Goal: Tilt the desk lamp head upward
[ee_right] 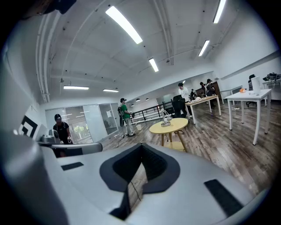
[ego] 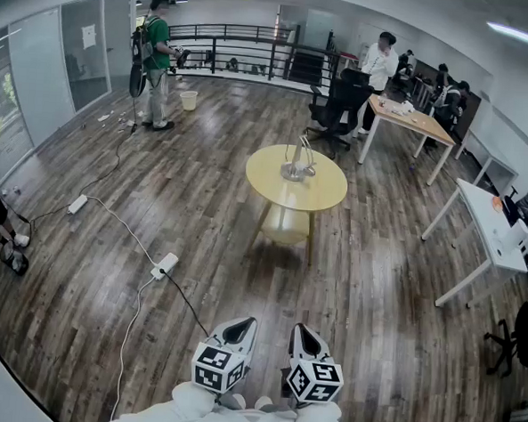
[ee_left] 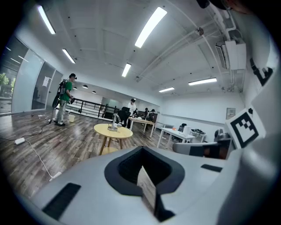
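Observation:
A small silver desk lamp (ego: 297,162) stands on a round yellow table (ego: 323,195) in the middle of the room, well ahead of me. The lamp (ee_left: 114,122) shows far off in the left gripper view, and the lamp (ee_right: 165,118) likewise in the right gripper view. Both grippers are held close to my body at the bottom of the head view. My left gripper (ego: 243,327) is shut with nothing in it. My right gripper (ego: 303,333) is shut and empty too. Neither is near the lamp.
Wood floor lies between me and the table. A white power strip (ego: 163,265) and cables trail on the floor at left. White desks (ego: 488,230) stand at right, a wooden desk (ego: 410,119) and office chair (ego: 340,108) behind. People stand at the back.

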`<state>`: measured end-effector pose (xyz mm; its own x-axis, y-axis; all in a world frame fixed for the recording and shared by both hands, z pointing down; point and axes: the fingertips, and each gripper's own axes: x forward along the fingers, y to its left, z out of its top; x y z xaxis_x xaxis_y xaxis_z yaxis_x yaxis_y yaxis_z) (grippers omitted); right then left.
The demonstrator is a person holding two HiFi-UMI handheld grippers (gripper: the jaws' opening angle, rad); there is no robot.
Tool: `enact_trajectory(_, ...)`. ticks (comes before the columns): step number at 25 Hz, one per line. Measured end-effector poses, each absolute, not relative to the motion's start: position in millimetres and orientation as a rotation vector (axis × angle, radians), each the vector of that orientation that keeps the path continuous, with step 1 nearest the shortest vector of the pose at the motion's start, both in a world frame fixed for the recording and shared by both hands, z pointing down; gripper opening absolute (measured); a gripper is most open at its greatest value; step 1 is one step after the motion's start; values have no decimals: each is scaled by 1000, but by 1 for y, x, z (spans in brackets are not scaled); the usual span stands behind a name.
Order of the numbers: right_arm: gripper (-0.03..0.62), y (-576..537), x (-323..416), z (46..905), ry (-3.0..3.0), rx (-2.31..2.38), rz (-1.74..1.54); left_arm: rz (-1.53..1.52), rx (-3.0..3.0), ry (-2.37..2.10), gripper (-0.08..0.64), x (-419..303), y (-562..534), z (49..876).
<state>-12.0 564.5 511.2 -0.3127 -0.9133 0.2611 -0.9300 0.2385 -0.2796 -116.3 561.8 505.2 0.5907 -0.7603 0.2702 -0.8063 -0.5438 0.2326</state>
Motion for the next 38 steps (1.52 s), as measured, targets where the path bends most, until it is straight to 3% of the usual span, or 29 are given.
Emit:
enact_trajectory(17,14,528,-10,511,-2357,1896,610,159,2483,-1272,0,-140,520,503)
enact_trajectory(38,13,387,41,520,-2400,1858,657,236,2448,-1323,0,-91,388,516)
